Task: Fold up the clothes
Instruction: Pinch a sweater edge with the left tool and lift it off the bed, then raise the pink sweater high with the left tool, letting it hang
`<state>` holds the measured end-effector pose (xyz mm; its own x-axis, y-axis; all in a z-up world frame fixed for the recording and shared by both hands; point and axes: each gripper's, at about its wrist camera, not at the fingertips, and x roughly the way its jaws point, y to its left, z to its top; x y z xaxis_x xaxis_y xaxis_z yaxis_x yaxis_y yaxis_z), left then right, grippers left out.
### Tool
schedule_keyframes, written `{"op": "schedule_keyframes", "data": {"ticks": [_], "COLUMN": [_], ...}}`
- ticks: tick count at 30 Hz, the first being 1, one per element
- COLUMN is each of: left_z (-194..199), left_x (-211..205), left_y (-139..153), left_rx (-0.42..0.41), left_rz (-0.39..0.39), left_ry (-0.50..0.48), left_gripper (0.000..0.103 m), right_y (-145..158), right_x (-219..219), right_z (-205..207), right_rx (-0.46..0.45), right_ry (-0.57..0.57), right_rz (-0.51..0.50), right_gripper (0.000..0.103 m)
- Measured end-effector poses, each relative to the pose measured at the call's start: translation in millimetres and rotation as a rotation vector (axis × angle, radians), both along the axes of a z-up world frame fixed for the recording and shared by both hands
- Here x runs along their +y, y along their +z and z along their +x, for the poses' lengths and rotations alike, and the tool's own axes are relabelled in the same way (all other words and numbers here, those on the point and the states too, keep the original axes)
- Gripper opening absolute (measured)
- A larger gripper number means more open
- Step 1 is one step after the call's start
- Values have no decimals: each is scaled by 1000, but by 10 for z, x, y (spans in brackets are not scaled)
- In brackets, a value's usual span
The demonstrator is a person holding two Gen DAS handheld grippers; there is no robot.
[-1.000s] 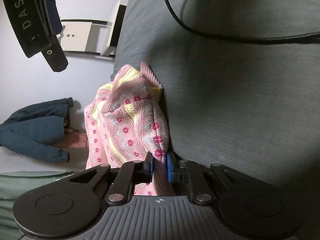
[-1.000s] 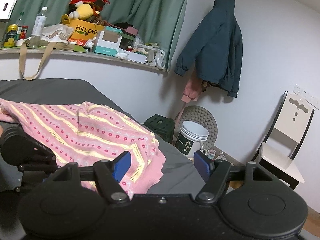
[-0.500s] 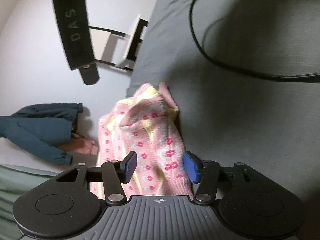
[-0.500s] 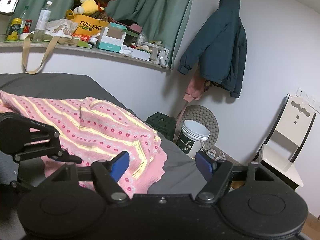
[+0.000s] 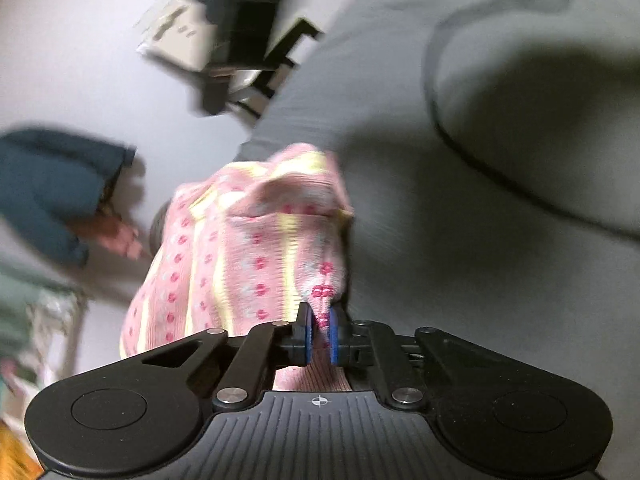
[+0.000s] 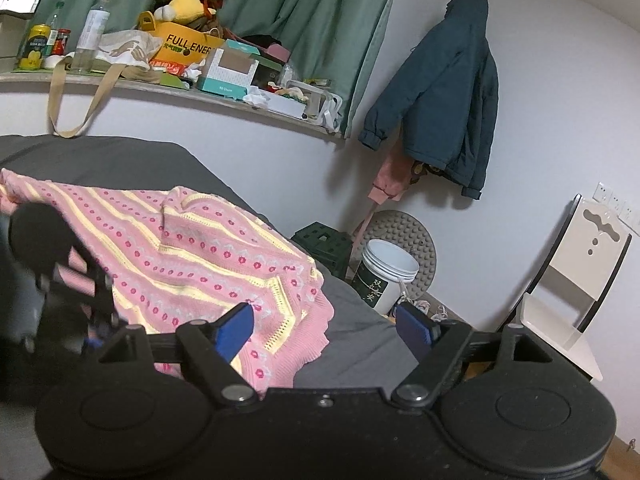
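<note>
On the far left ledge, a yellow bag point(image 6: 188, 42) reads "FULL ENER", the rest hidden by a tissue box point(image 6: 230, 70). The pink patterned sweater point(image 6: 192, 248) lies spread on the grey bed point(image 6: 132, 160). The left gripper point(image 5: 319, 334) pinches its near hem; that view is motion-blurred. The right gripper point(image 6: 326, 328) is spread wide above the bed edge, empty. Far right hangs a dark teal jacket point(image 6: 444, 96) above a white bucket point(image 6: 386, 272) with unreadable characters.
</note>
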<state>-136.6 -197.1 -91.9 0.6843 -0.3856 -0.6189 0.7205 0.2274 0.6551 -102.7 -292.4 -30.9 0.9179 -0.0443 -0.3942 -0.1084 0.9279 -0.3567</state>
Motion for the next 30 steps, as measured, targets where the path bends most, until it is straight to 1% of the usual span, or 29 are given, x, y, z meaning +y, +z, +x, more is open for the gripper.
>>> {"op": "schedule_keyframes", "data": {"ticks": [3,4,5,8,10,11,13,14,16,19,21,24,27,30], "left_z": [134,201,280,524,685,763,1123,1256,1523,1766,1757,1773,1749,1588], "left_x": [181,274,378,697,992,1152,1448,1575,1778,1952,1983,1875,1676,1512], "left_y": [356,506,655,1095,1425,1614,1956,2107,2375,2693,2913,3263,3622,3997], "left_rx": [67,92,107,144,186,213,243,248,240,210,206,206,208,223], "left_rz": [-169,-238,-289,-421,-523,-584,-703,-749,-804,-834,-866,-933,-1005,-1067], "left_ry": [93,133,167,260,338,385,470,505,567,635,652,628,591,553], "left_gripper": [7,7,7,7,7,7,7,7,7,7,7,6,6,6], "right_y": [-1,6,20,84,131,145,165,172,177,182,198,222,232,263], "right_x": [-21,-30,-50,-141,-191,-195,-175,-151,-112,-83,-65,-2,92,157], "right_z": [14,22,26,11,-7,-17,-35,-44,-52,-53,-56,-68,-88,-111], "right_rx": [-6,-9,-14,-32,-42,-49,-66,-71,-74,-69,-70,-75,-75,-71], "right_ry": [-10,-16,-24,-25,-3,10,27,34,47,59,79,141,210,304], "right_rz": [3,11,30,128,205,226,235,225,208,220,248,296,319,394], "right_gripper": [78,78,78,78,78,79,82,82,82,82,82,82,82,82]}}
